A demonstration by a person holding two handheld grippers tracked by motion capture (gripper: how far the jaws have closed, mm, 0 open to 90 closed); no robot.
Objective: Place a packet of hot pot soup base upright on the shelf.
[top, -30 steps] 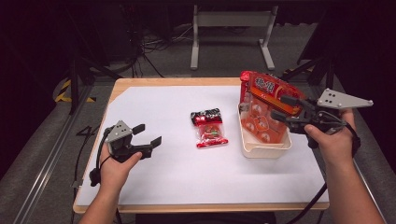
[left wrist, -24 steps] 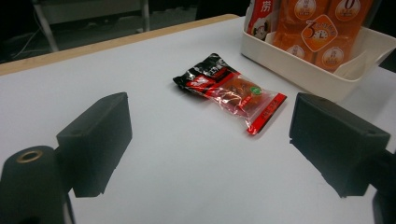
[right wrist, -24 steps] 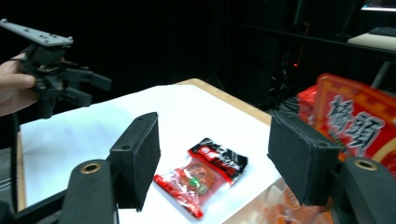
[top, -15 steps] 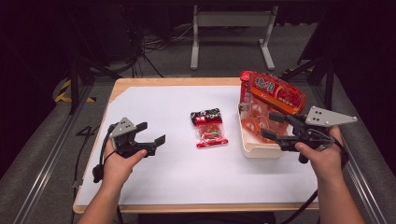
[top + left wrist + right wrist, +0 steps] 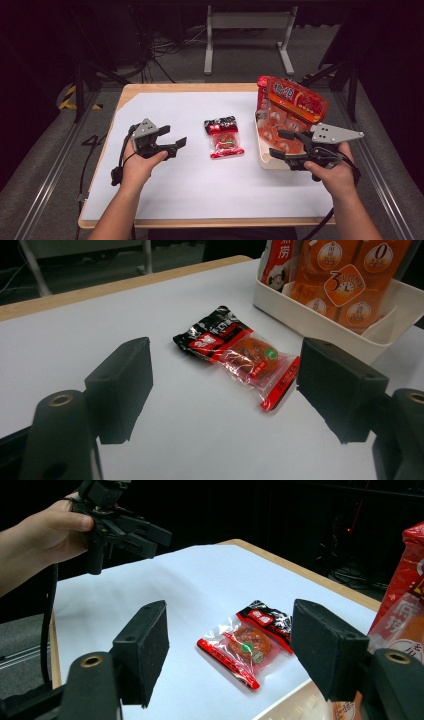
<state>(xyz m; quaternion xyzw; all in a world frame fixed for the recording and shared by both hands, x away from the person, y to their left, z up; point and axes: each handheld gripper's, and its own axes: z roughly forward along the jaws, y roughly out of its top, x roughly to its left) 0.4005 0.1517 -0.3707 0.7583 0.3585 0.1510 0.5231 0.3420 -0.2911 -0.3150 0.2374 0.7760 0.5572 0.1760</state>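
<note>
A laboratory recording bay, not a home; a wooden table covered by a white sheet stands on grey carpet; a metal frame leg with cables behind it at 11 o'clock; a grey stand at 12 o'clock; dark surroundings on all sides.

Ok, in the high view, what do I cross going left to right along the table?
Left gripper, open and holding nothing → small snack packet lying flat on the white sheet → right gripper, open, at the near edge of the white bin holding the big orange bag.
</note>
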